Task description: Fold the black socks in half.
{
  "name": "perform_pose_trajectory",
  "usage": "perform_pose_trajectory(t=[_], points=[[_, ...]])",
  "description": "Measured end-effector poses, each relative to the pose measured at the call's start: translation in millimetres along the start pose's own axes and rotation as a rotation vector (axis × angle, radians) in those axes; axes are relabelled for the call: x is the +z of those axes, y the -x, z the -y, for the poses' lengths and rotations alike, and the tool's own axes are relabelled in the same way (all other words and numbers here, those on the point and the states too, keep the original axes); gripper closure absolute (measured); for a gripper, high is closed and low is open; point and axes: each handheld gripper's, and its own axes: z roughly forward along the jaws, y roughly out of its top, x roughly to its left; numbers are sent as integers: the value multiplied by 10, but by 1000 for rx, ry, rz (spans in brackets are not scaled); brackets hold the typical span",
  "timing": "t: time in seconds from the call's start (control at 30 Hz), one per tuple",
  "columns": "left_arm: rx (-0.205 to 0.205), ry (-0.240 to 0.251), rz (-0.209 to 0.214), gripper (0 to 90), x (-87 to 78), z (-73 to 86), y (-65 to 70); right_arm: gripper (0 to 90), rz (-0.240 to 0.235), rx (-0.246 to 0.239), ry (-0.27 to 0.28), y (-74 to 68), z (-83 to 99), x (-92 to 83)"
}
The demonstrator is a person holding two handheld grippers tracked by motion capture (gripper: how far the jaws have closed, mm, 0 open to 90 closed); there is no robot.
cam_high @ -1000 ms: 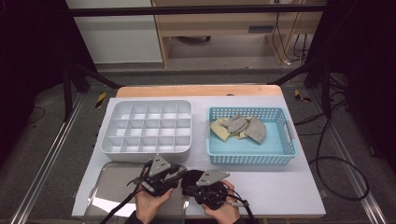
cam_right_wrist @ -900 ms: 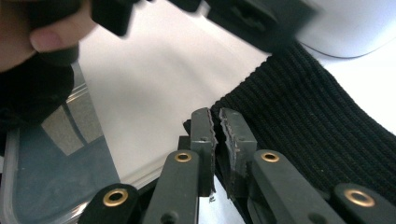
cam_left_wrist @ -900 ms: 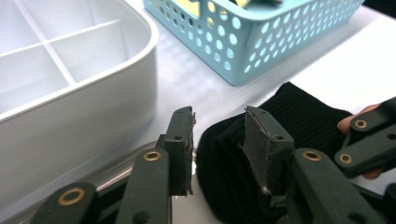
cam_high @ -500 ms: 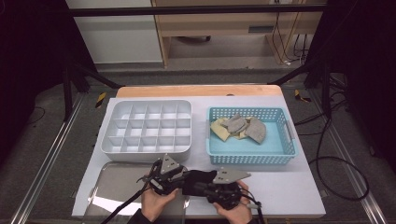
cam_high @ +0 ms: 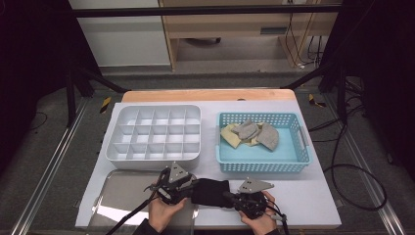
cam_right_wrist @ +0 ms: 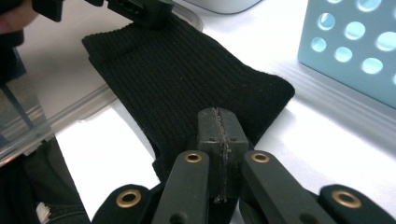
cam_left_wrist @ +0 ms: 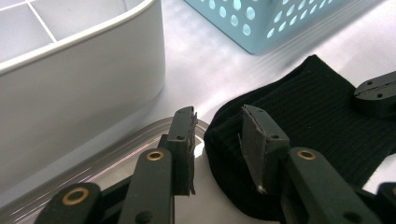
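**Black sock stretched between two grippers at the near edge of the table**

The right gripper [cam_right_wrist: 219,140] has its jaws pressed together, pad against pad, over one end of the black sock [cam_right_wrist: 187,79]; whether fabric is pinched between the pads cannot be told. Its jaws have just been closing. The left gripper [cam_left_wrist: 217,140] stands with its jaws partly apart, one pad over the rounded end of the sock, the other over the clear tray [cam_left_wrist: 121,149]; the pads do not press on the cloth.

The sock [cam_high: 210,192] lies flat on the white table [cam_high: 313,196], its long axis running left to right along the near edge, one end at each gripper. Its left end rests at the tray's rim. Beyond it stand the white divided box [cam_high: 154,134] and, to the right, the light blue basket [cam_high: 298,152] holding grey and yellow cloths [cam_high: 249,133].
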Motion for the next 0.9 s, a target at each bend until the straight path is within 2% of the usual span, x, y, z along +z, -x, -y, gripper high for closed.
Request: perform_pose_trajectory(t=[0.07,0.1,0.13,0.17,0.23,0.27,0.3,0.37,0.4,0.47,0.53,0.63,0.73,0.8,0.87,0.9], points=[[4,0,-3,645,-3,0,2,900,0,-7,-2,-7,-37,-12],[4,0,-4,645,-5,0,3,900,-2,-5,8,-9,-67,-19],[5,0,-4,646,-6,0,4,900,-1,4,40,0,-137,-26],[5,0,-2,646,-6,0,3,900,-1,4,40,0,-137,-26],[4,0,1,646,-4,-1,-1,900,41,-3,55,16,-196,7],[3,0,3,646,-3,-2,-2,900,82,3,39,54,-213,78],[4,0,2,646,-4,-1,-3,900,82,3,39,54,-213,78],[6,0,3,644,-4,-1,-1,900,98,1,-8,67,-197,156],[3,0,5,643,-7,-2,-3,900,100,-3,-10,62,-184,173],[1,3,5,631,-18,-7,1,895,94,4,10,66,-180,134],[1,7,11,621,-50,-15,4,847,85,20,51,73,-187,39],[3,14,14,605,-110,-10,30,793,66,42,82,62,-181,-125],[7,6,10,597,-139,23,57,665,43,88,54,27,-118,-180],[8,2,6,596,-139,44,55,642,55,85,23,4,-58,-160],[6,0,4,596,-138,56,44,625,54,112,-13,3,28,-90],[6,0,4,596,-136,58,40,625,54,112,-13,3,28,-90]])
